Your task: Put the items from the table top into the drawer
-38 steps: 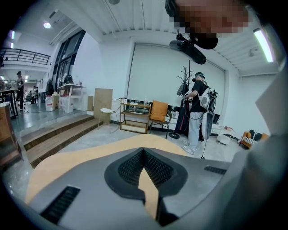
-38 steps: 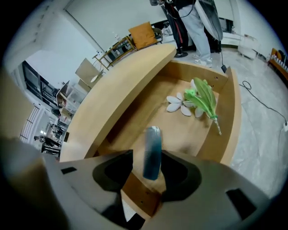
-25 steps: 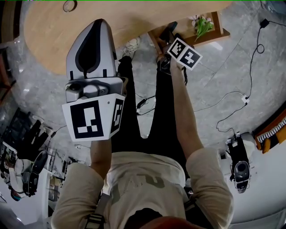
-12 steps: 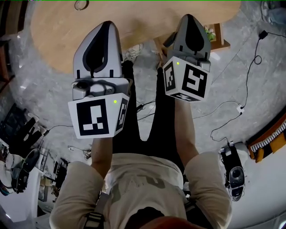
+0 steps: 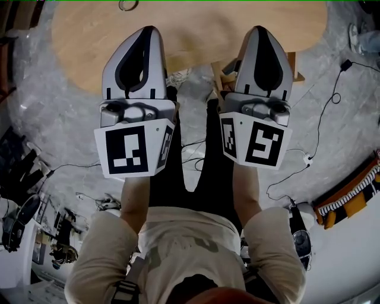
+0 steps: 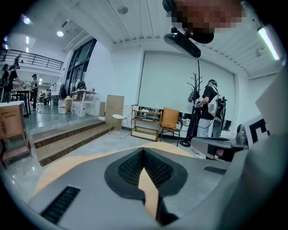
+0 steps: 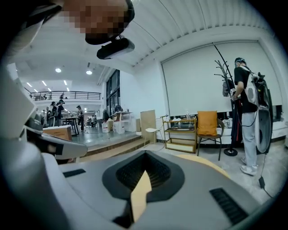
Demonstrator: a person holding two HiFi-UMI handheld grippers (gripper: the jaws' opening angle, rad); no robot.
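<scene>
While left hand-held gripper (image 5: 146,34) and right hand-held gripper (image 5: 265,34) are closed empty, their tips overlap the near edge of the wooden surface (image 5: 196,29).

Head view: the left gripper (image 5: 147,32) and right gripper (image 5: 261,31) lie side by side, well apart, their tips over the near edge of the worktop (image 5: 196,29). A ring-shaped item (image 5: 127,5) lies on the worktop, far side, ahead of the left gripper. A cable (image 5: 323,113) runs across the floor to the right.

Left gripper view (looking beyond the worktop): steps (image 6: 67,137) at left, a shelf rack (image 6: 145,122) centre, a chair (image 6: 170,120) just beside it at right, then a coat stand (image 6: 197,96) with a standing person (image 6: 209,108) next to it.
</scene>
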